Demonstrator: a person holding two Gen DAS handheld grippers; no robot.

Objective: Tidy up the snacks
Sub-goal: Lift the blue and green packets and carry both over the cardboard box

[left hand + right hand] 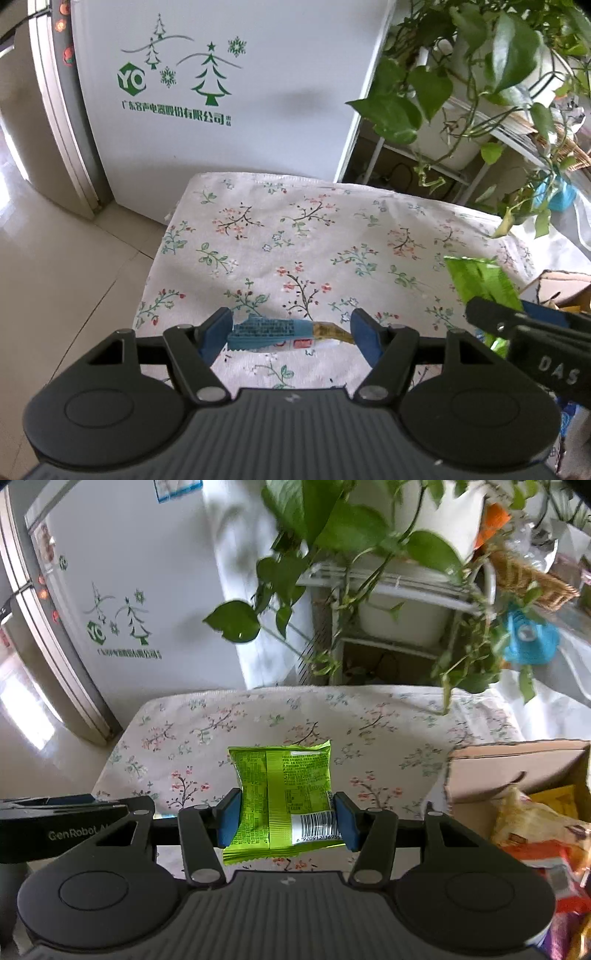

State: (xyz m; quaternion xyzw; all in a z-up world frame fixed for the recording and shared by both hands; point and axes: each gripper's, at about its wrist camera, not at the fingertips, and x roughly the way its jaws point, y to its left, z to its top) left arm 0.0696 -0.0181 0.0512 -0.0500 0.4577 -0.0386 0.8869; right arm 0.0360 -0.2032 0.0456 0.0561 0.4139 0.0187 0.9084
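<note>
My left gripper (290,334) is shut on a slim blue and gold snack packet (266,332), held crosswise between its blue pads above the floral tablecloth (295,229). My right gripper (286,818) is shut on a green snack packet (284,794) that shows its barcode side and stands up between the pads. In the left wrist view the green packet (476,277) and the right gripper (480,314) show at the right edge. The left gripper (118,805) shows at the left edge of the right wrist view. Both packets hang off the table.
An open cardboard box (517,764) with several snack bags inside stands at the table's right end. A white fridge (221,110) stands behind the table, with tiled floor on its left. A plant shelf (388,590) with trailing leaves hangs over the far right corner.
</note>
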